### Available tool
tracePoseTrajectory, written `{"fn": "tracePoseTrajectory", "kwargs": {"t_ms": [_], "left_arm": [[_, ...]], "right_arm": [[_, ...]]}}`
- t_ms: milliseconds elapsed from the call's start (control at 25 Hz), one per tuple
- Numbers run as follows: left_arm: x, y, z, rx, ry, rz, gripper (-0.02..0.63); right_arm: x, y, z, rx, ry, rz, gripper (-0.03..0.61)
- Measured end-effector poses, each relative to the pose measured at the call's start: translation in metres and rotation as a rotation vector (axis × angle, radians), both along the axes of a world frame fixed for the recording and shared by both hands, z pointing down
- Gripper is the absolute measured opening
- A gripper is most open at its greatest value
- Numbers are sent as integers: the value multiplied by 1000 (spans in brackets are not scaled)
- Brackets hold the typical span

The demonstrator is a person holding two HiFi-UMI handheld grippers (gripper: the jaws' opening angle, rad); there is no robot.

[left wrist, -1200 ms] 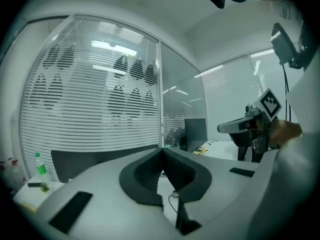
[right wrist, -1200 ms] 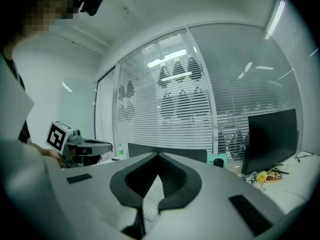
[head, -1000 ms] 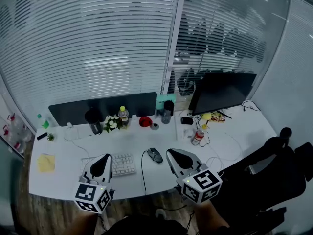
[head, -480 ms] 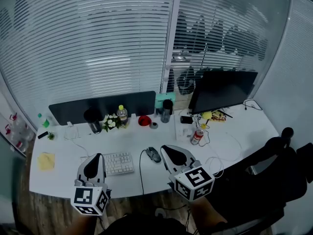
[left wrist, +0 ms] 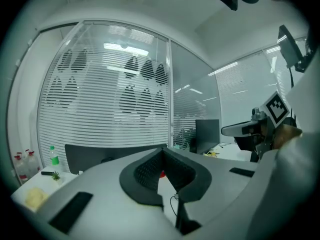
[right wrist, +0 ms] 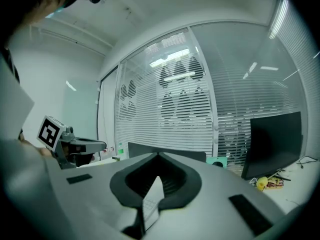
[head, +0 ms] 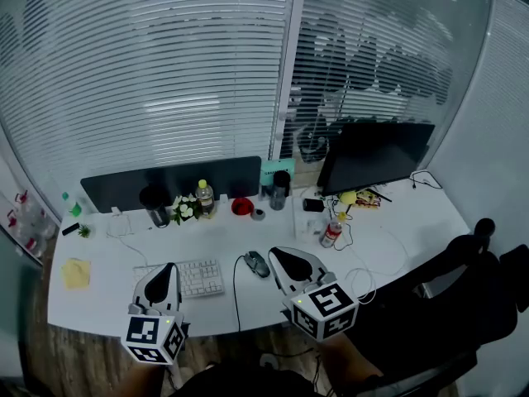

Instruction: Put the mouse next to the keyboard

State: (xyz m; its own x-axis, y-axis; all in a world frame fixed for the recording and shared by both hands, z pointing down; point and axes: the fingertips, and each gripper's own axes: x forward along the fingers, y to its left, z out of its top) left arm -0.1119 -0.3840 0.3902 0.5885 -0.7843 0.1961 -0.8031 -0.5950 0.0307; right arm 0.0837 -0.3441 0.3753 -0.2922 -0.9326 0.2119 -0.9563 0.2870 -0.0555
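Head view: mouse (head: 257, 263) beside right fingers (head: 291, 265)

A dark, corded mouse (head: 257, 263) lies flat on the white bench (head: 107, 273). It sits just right of a white keyboard (head: 201, 277), apart from it, with its black cable (head: 234, 292) running between them.

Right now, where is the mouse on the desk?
In the head view, the mouse lies near the front middle of the white desk, just right of the keyboard, with the right gripper close on its right.
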Motion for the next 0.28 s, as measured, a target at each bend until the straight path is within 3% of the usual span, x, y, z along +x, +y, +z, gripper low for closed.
{"fn": "tracePoseTrajectory", "kwargs": {"t_ms": [120,280], "left_arm": [[4,0,0,20,-53,18,28],[6,-3,-1,8,-39,19,28]], "right_arm": [[3,-1,0,-2,-7,13,0],[7,-5,-3,-6,-1,21,-2]]}}
